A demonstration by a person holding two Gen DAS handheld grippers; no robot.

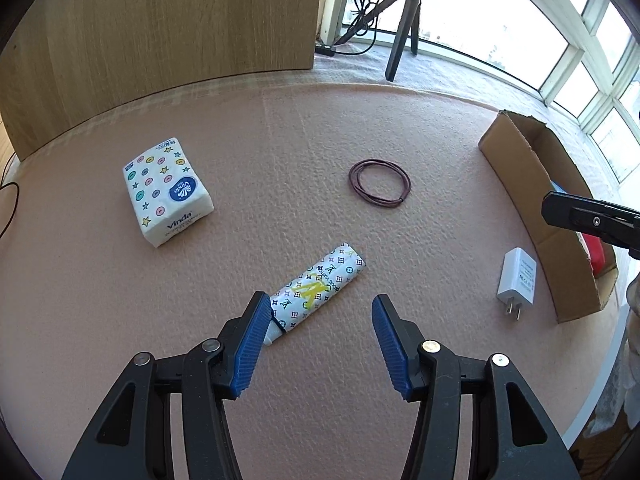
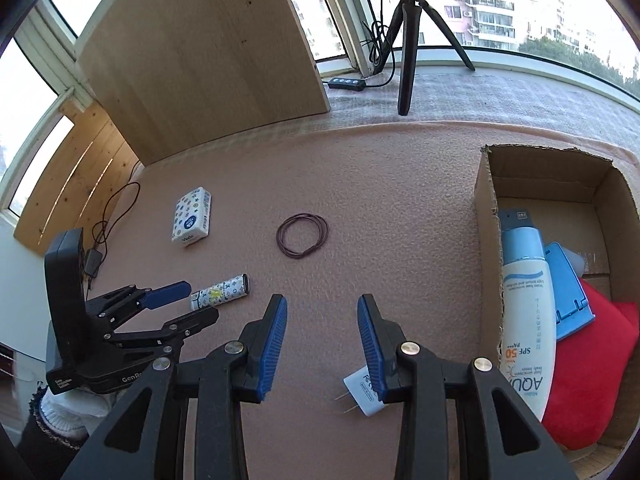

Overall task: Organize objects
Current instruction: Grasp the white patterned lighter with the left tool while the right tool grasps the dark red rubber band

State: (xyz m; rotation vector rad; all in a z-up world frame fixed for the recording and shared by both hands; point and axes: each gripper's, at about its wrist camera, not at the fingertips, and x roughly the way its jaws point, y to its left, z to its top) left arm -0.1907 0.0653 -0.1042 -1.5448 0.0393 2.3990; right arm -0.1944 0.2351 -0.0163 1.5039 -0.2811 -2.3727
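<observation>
My left gripper [image 1: 320, 306] is open low over the pink mat, and the near end of a white patterned case [image 1: 316, 288] lies just inside its left finger. From the right wrist view, the left gripper [image 2: 198, 300] straddles that end of the case [image 2: 226, 287]. My right gripper [image 2: 321, 300] is open and holds nothing. It hovers above a white charger plug [image 2: 360, 394], which its right finger partly hides. Farther out lie a tissue pack [image 1: 166, 192] and a brown hair-band ring [image 1: 380, 182].
A cardboard box [image 2: 486, 208] at the right holds a sunscreen bottle [image 2: 524, 300], a blue item [image 2: 568, 292] and a red pouch [image 2: 592, 360]. A wooden board [image 2: 208, 60] stands at the back left, and a tripod [image 2: 408, 40] stands behind the mat. Cables trail at the left edge.
</observation>
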